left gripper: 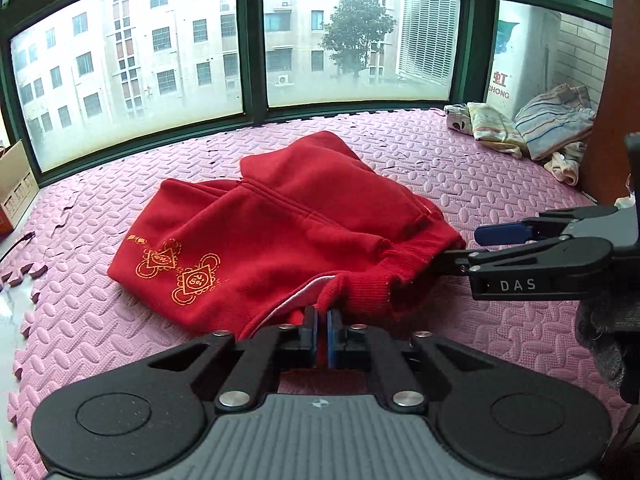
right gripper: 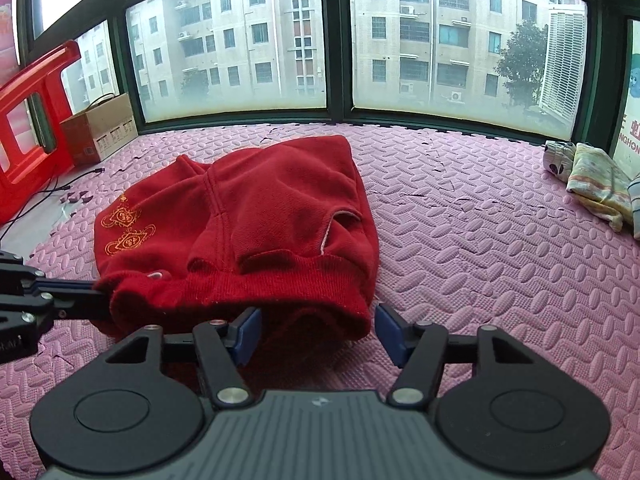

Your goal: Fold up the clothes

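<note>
Pink interlocking foam mat (right gripper: 480,240) across the floor, embossed, edges ragged at the left; dark green window frame (left gripper: 252,40) curving around the far side; frosted lower panes; pale apartment blocks (right gripper: 420,32) and a tree (left gripper: 356,32) outside in flat grey daylight; cardboard box (right gripper: 102,132) at the left; red plastic chair (right gripper: 28,120) beside it; brown wooden panel (left gripper: 608,120) at the right.

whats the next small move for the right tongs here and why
Probably close the right tongs on the ribbed hem of the red sweater. They sit open around the hem's right end, while the left tongs already pinch its other end, so a second grip would let both lift the hem to fold.
</note>
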The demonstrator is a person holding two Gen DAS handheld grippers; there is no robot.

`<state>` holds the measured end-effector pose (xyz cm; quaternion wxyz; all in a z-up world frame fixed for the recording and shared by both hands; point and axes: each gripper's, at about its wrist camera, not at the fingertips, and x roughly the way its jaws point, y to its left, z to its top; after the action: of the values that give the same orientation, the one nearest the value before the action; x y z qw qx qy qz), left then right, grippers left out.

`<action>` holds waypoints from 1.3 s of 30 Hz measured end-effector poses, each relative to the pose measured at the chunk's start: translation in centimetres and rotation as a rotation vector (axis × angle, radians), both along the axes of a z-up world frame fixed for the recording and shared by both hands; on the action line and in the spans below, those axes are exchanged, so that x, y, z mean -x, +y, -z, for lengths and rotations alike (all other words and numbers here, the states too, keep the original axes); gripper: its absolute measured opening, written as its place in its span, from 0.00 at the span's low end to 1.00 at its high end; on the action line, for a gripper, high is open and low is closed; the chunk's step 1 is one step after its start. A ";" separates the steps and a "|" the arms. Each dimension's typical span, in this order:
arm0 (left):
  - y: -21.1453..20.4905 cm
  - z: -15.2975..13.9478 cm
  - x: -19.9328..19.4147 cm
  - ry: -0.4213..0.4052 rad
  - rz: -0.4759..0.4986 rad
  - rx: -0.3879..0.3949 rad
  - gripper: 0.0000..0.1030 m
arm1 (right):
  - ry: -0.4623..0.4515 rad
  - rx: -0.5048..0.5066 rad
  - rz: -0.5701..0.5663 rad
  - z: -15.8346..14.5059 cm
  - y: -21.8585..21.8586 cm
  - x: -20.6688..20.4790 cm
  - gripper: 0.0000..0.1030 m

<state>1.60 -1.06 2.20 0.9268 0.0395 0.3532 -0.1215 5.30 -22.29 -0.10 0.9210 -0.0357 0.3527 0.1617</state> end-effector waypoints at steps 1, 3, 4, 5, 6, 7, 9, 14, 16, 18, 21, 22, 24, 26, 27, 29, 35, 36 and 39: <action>0.4 0.0 0.1 0.002 -0.002 0.005 0.05 | 0.005 0.005 -0.013 0.1 0.1 0.1 0.60; 0.9 0.0 0.2 0.003 -0.006 -0.001 0.05 | 0.002 0.025 -0.037 0.3 0.5 0.3 0.61; 1.2 0.1 0.3 0.001 -0.006 -0.007 0.05 | 0.003 0.015 -0.045 0.2 0.5 0.4 0.62; 1.4 0.2 0.5 0.000 -0.007 -0.015 0.05 | 0.004 -0.001 -0.051 0.1 0.5 0.6 0.62; 1.5 0.3 0.6 0.003 -0.008 -0.023 0.05 | 0.005 -0.016 -0.058 -0.1 0.4 0.8 0.62; 1.7 0.5 0.7 0.006 -0.006 -0.031 0.05 | -0.003 0.001 -0.060 -0.1 0.4 0.9 0.62; 2.2 0.7 0.9 0.013 -0.005 -0.045 0.05 | -0.006 0.017 -0.080 0.0 0.3 1.1 0.62; 3.1 1.0 1.4 0.023 -0.006 -0.076 0.05 | 0.005 0.031 -0.082 0.6 0.3 0.9 0.61; 3.2 1.2 1.5 0.026 -0.003 -0.080 0.05 | 0.017 0.024 -0.071 1.0 0.6 0.7 0.61; 3.2 1.2 1.7 0.023 0.000 -0.083 0.05 | 0.032 0.007 -0.065 1.4 0.9 0.5 0.55; 3.2 0.9 1.9 0.011 0.006 -0.079 0.05 | 0.051 -0.030 -0.059 1.8 0.9 0.3 0.34; 3.2 0.7 2.0 0.005 0.010 -0.078 0.05 | 0.056 -0.040 -0.055 1.8 0.9 0.3 0.30; 3.3 0.3 2.3 -0.008 0.019 -0.077 0.04 | 0.046 -0.057 -0.047 1.6 0.7 0.5 0.20; 3.4 -0.2 2.6 -0.022 0.027 -0.074 0.03 | 0.035 -0.074 -0.042 1.3 0.4 0.6 0.08; 3.5 -0.5 2.7 -0.028 0.029 -0.072 0.00 | 0.031 -0.080 -0.040 1.2 0.3 0.7 0.06; 3.7 -1.0 3.0 -0.041 0.035 -0.068 0.00 | 0.013 -0.095 -0.040 0.5 -0.1 1.2 0.04; 3.2 -1.7 4.0 -0.082 0.095 -0.073 0.03 | -0.023 -0.077 -0.056 -0.7 -0.4 2.3 0.03; 2.7 -1.5 3.9 -0.081 0.104 -0.079 0.04 | -0.024 -0.077 -0.056 -0.8 -0.4 2.4 0.03; 1.3 -0.7 3.5 -0.084 0.125 -0.105 0.13 | -0.027 -0.074 -0.059 -0.9 -0.2 2.5 0.03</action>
<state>-1.90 0.26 2.94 0.9280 0.1152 0.3169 -0.1584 2.84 -22.52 0.84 0.9211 -0.0143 0.3329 0.2012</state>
